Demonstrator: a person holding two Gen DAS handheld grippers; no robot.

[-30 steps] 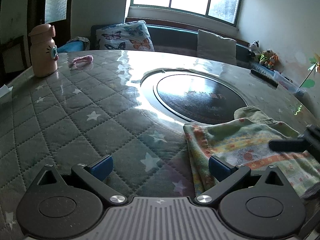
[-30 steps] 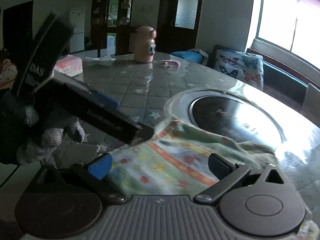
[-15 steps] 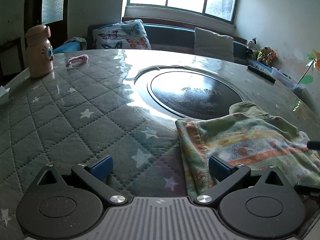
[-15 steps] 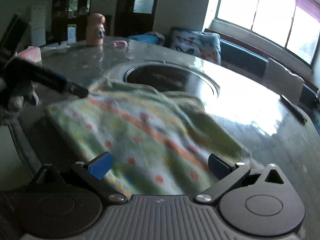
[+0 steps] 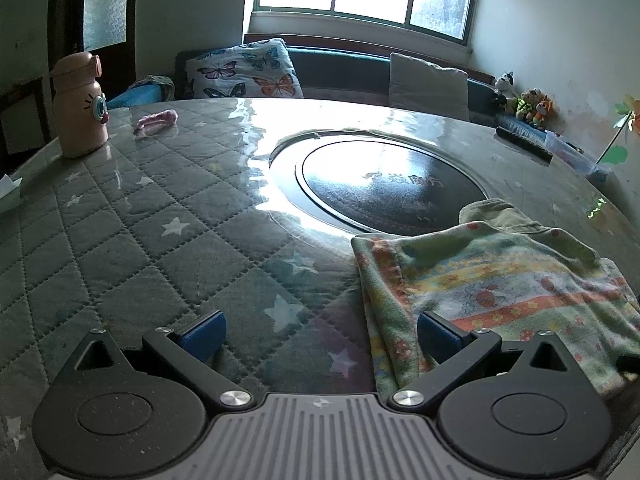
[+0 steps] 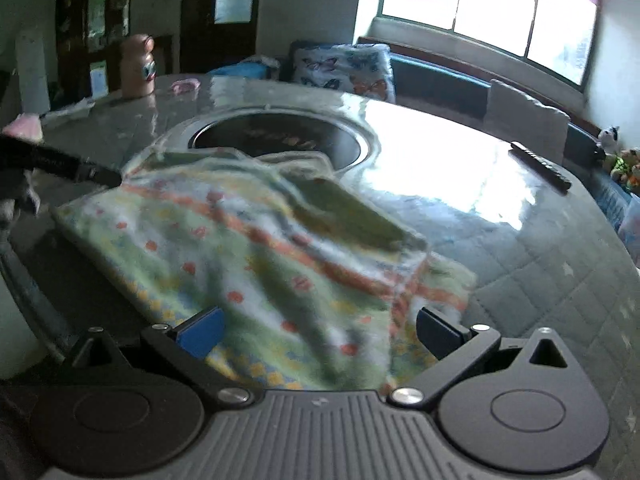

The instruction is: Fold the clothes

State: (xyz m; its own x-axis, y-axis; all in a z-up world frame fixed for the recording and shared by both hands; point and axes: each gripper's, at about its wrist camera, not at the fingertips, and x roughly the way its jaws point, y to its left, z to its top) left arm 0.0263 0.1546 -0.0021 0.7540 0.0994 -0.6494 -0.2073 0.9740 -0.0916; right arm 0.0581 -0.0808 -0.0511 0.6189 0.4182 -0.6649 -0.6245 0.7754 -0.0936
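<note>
Garment [image 5: 492,284], a striped, flower-printed piece, lay doubled over at lower right of the left wrist view, on the quilted table cover [image 5: 120,240]. Left gripper [image 5: 320,336] and right gripper [image 6: 318,332] both gaped wide, holding nothing, presumably positioned for a next grasp.

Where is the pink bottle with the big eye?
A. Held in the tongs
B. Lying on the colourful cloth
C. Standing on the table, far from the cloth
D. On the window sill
C: the pink bottle stands upright on the quilted table, well away from the colourful cloth.
</note>
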